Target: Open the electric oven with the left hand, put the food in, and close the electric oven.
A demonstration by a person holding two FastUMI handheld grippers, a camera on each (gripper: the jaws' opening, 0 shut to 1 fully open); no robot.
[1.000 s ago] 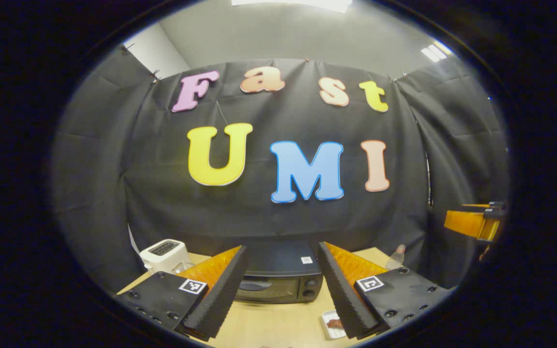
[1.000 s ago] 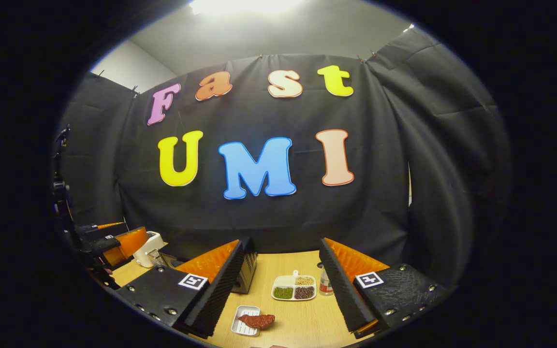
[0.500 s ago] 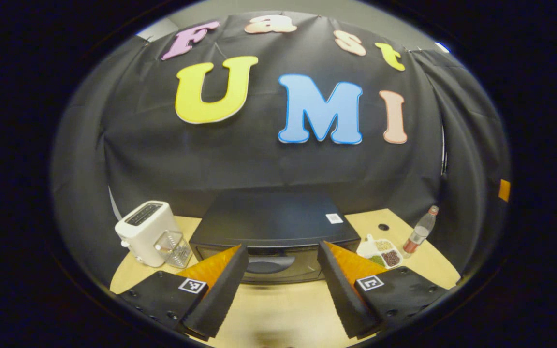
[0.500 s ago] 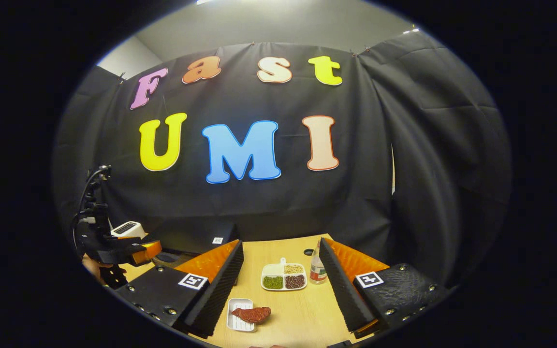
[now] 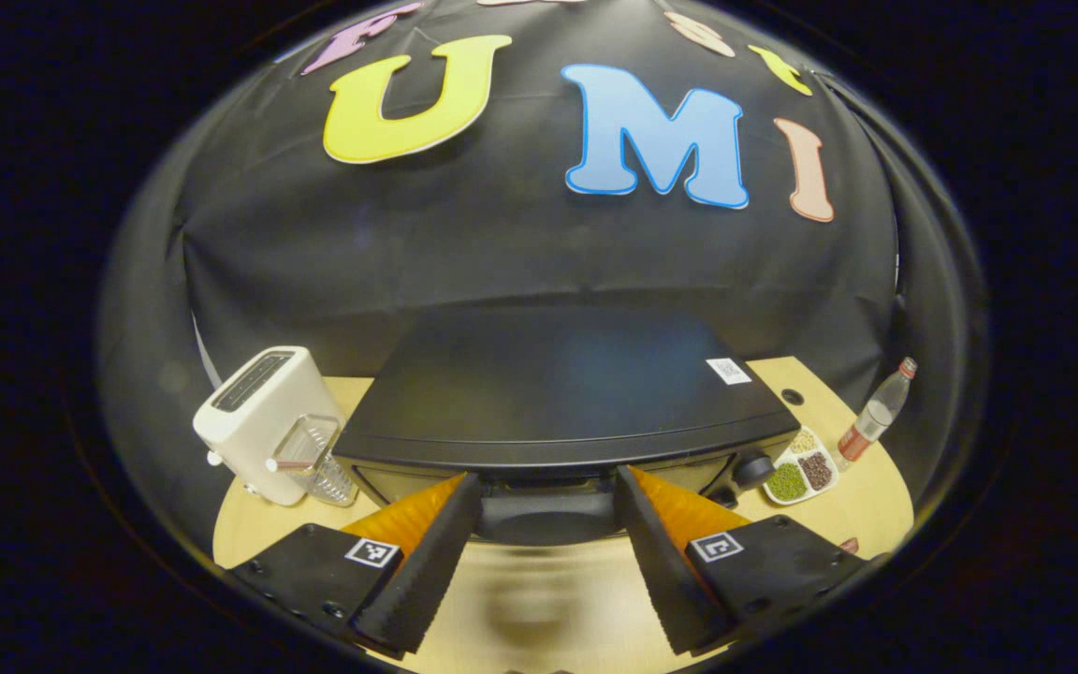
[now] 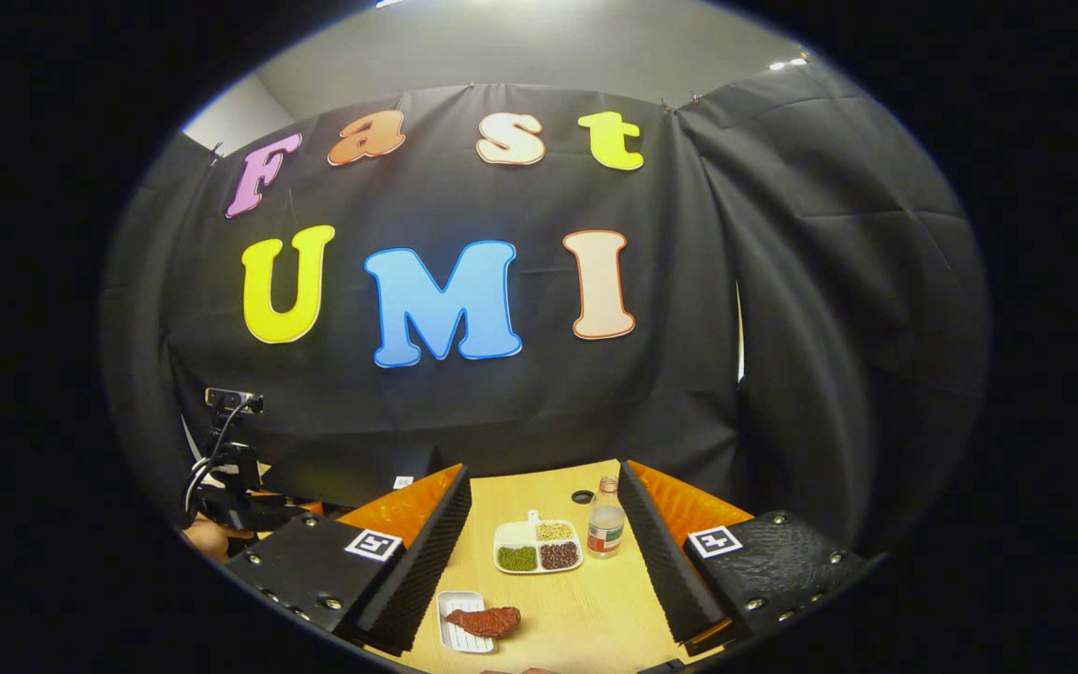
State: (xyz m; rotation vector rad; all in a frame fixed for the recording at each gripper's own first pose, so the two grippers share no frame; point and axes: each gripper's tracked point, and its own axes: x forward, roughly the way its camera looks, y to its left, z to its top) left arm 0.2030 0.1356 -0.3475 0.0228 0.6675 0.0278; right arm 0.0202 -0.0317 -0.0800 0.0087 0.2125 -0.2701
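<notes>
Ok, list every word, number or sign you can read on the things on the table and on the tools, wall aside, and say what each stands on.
No text is legible.
White sticker on top of the electric oven: too small to read.
Label on the bottle: too blurred to read.
Square markers on the left hand-held gripper and right hand-held gripper: coded patterns, no words.

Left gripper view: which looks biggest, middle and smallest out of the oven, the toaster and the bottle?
1. Oven, biggest by far, though it is also closest to the camera.
2. Toaster.
3. Bottle, smallest, and farther off, so it may look smaller than it is.
</notes>
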